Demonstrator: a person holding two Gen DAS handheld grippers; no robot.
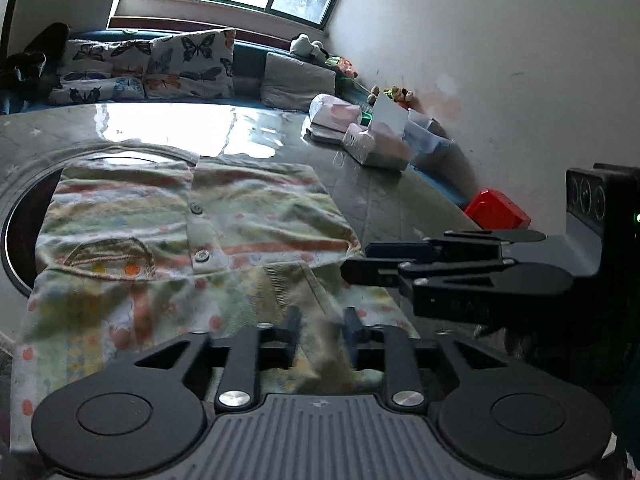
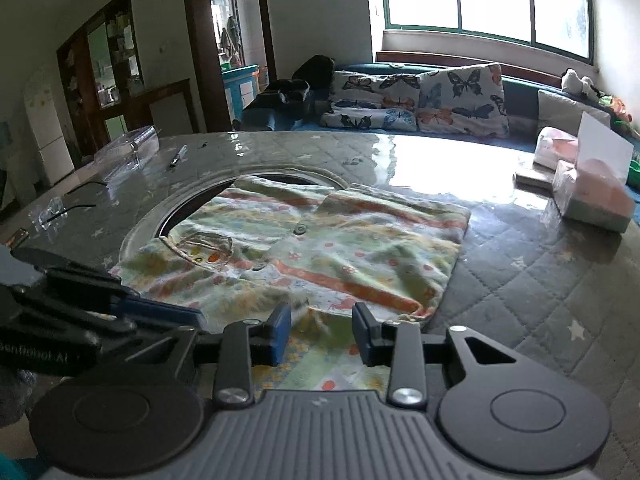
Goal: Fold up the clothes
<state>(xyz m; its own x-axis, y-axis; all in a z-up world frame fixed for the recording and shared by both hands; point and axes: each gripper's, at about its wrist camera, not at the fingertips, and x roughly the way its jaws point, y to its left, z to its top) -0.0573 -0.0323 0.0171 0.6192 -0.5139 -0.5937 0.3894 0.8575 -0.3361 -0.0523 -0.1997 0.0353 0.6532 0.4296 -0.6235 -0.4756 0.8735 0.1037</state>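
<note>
A small pastel striped shirt with buttons and a chest pocket (image 1: 192, 216) lies flat on the grey quilted table, partly over a round opening; it also shows in the right wrist view (image 2: 320, 248). My left gripper (image 1: 322, 334) is open, its fingers straddling a raised fold of the shirt's near hem. My right gripper (image 2: 322, 334) is open over the same near hem, fabric between its blue pads without being pinched. The right gripper shows at the right of the left wrist view (image 1: 360, 264), the left gripper at the left of the right wrist view (image 2: 168, 312).
Tissue packs and a white card (image 1: 372, 136) stand at the table's far right, with a red box (image 1: 498, 210) below the edge. A clear plastic case (image 2: 128, 148) and a pen (image 2: 178, 156) lie far left. A sofa with butterfly cushions (image 2: 416, 100) is behind.
</note>
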